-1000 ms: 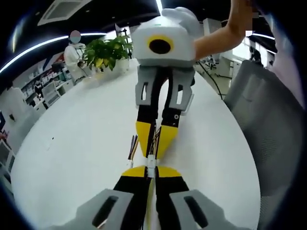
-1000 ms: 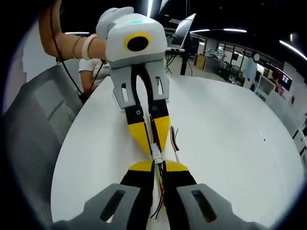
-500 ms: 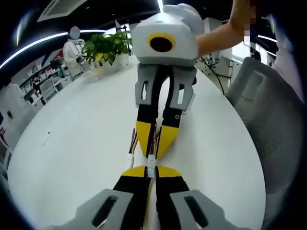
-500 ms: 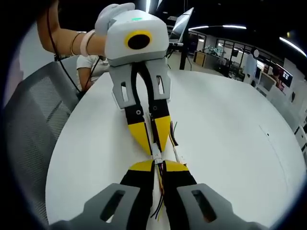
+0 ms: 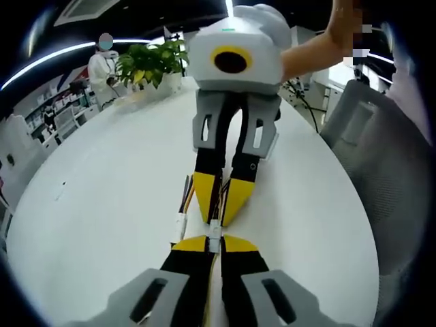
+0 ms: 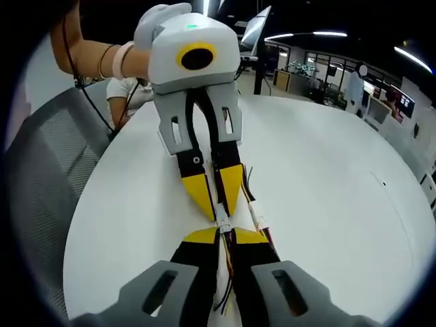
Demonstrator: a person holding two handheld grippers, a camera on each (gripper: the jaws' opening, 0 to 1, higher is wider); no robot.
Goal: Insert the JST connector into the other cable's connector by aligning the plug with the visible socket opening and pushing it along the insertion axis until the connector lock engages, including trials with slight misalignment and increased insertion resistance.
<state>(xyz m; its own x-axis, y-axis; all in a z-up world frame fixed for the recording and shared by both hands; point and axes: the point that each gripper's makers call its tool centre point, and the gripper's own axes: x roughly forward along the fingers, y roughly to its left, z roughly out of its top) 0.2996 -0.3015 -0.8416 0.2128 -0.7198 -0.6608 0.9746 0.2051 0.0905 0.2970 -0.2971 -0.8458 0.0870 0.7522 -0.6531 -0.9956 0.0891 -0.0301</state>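
Two small white JST connectors [image 5: 214, 230] meet tip to tip above the white table [image 5: 102, 204]. In the left gripper view my left gripper [image 5: 213, 243] rises from the bottom, shut on its connector and thin wires. My right gripper [image 5: 218, 208] comes down from the top, shut on the other connector. In the right gripper view the same joint [image 6: 222, 223] sits between my right gripper [image 6: 223, 236] at the bottom and my left gripper [image 6: 219, 204] above. The seam between the connectors is too small to judge.
A loose cable with a white connector [image 5: 178, 225] lies on the table beside the jaws, also seen as a loose cable [image 6: 257, 219]. A grey mesh chair [image 5: 381, 157] stands at the table edge. A potted plant [image 5: 150, 65] and a person [image 5: 102, 65] are far back.
Both grippers stay tip to tip with the connectors between them. The views have shifted a little with the hands; nothing was let go or taken hold of.
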